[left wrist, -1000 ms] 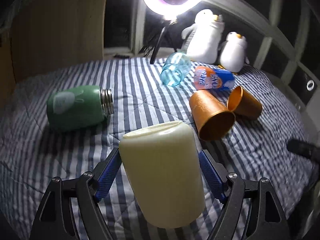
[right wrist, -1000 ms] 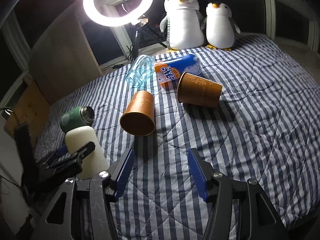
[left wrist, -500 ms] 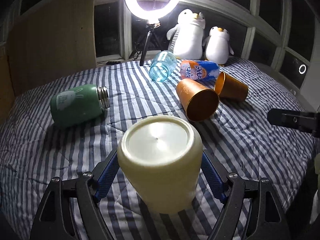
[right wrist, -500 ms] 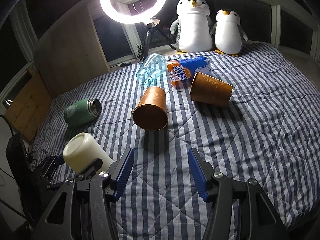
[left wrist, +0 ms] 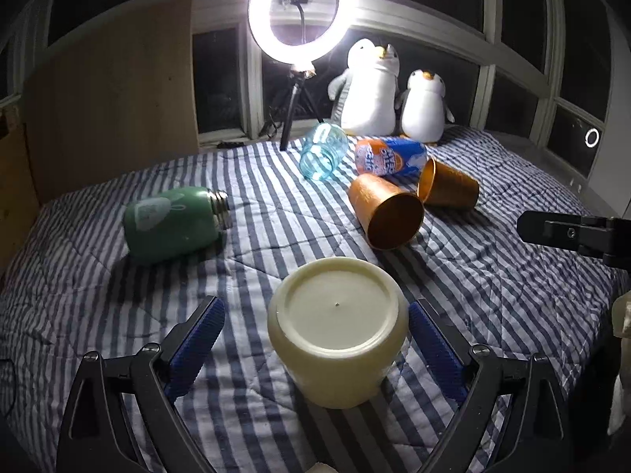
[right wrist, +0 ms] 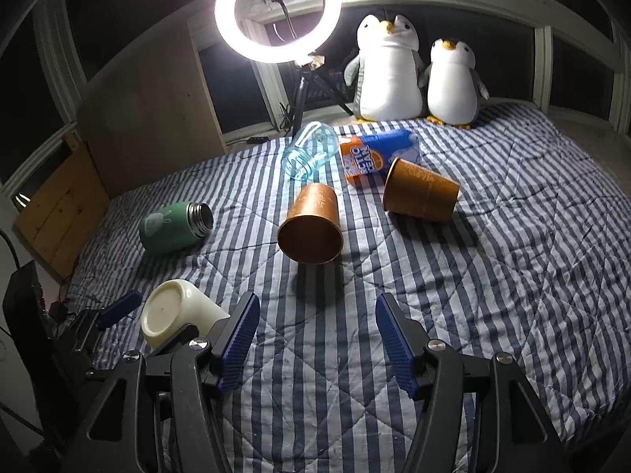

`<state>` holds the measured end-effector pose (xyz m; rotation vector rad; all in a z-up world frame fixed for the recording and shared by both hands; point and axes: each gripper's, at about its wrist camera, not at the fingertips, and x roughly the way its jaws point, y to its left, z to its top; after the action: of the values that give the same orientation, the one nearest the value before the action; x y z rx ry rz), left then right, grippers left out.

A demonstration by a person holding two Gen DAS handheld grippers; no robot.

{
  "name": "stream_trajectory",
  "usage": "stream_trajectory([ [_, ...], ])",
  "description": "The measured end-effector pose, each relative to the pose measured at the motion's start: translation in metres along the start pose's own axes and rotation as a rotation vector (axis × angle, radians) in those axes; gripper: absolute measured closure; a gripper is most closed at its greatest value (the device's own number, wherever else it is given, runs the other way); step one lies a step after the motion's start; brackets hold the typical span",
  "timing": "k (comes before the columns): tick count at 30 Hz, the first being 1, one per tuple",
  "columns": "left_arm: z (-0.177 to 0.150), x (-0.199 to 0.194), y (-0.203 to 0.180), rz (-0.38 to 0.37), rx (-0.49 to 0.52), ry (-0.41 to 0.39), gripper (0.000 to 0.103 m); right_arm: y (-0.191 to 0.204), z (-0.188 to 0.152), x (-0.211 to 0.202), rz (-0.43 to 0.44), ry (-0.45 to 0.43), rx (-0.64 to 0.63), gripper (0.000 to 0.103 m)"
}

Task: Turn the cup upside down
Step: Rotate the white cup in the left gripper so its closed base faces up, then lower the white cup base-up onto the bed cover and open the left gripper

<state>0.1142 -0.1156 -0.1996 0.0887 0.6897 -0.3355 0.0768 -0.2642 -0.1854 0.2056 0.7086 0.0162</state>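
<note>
One open flask mouth [right wrist: 202, 216], right view only.

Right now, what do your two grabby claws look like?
Both look alike. The left gripper and right gripper each have two black angular plastic arms with silver screws. Their fingers wear ribbed blue pads. No cables or sleeves show.

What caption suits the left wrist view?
Open left hand-held gripper around an upside-down cream cup on a striped bed.
</note>
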Motion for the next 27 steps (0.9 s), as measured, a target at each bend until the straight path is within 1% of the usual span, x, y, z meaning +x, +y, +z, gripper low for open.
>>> stream_trajectory([
  [3, -0.001, -0.009, 0.005, -0.003, -0.015, -0.022, 0.005, 0.005, -0.002, -0.005, 0.002, -0.018, -0.006, 0.042],
  [6, 0.000, -0.029, 0.014, -0.018, -0.036, -0.057, 0.005, 0.009, -0.005, -0.012, 0.003, -0.045, -0.012, 0.041],
  [8, 0.001, -0.049, 0.022, -0.003, -0.047, -0.113, 0.002, 0.013, -0.006, -0.018, -0.005, -0.076, -0.021, 0.038],
  [10, 0.002, -0.066, 0.029, 0.011, -0.050, -0.153, 0.001, 0.017, -0.007, -0.025, -0.017, -0.115, -0.030, 0.032],
  [12, 0.004, -0.084, 0.036, 0.029, -0.056, -0.196, 0.000, 0.021, -0.009, -0.034, -0.024, -0.158, -0.036, 0.030],
  [14, 0.008, -0.107, 0.044, 0.056, -0.075, -0.258, 0.000, 0.025, -0.010, -0.042, -0.033, -0.202, -0.041, 0.030],
  [17, 0.017, -0.144, 0.053, 0.109, -0.094, -0.377, 0.000, 0.038, -0.011, -0.060, -0.083, -0.296, -0.073, 0.025],
  [19, 0.022, -0.171, 0.055, 0.165, -0.101, -0.468, 0.000, 0.050, -0.014, -0.077, -0.134, -0.389, -0.105, 0.017],
  [21, 0.024, -0.191, 0.055, 0.193, -0.102, -0.535, 0.000, 0.058, -0.016, -0.090, -0.162, -0.462, -0.125, 0.011],
  [22, 0.023, -0.205, 0.053, 0.223, -0.099, -0.586, 0.000, 0.063, -0.017, -0.097, -0.172, -0.498, -0.134, 0.009],
  [24, 0.024, -0.218, 0.050, 0.265, -0.089, -0.629, 0.000, 0.072, -0.018, -0.109, -0.188, -0.555, -0.150, 0.009],
  [25, 0.023, -0.226, 0.049, 0.273, -0.086, -0.653, 0.000, 0.077, -0.019, -0.115, -0.193, -0.582, -0.160, 0.008],
  [27, 0.023, -0.235, 0.047, 0.271, -0.089, -0.667, 0.000, 0.084, -0.021, -0.123, -0.197, -0.614, -0.169, 0.006],
])
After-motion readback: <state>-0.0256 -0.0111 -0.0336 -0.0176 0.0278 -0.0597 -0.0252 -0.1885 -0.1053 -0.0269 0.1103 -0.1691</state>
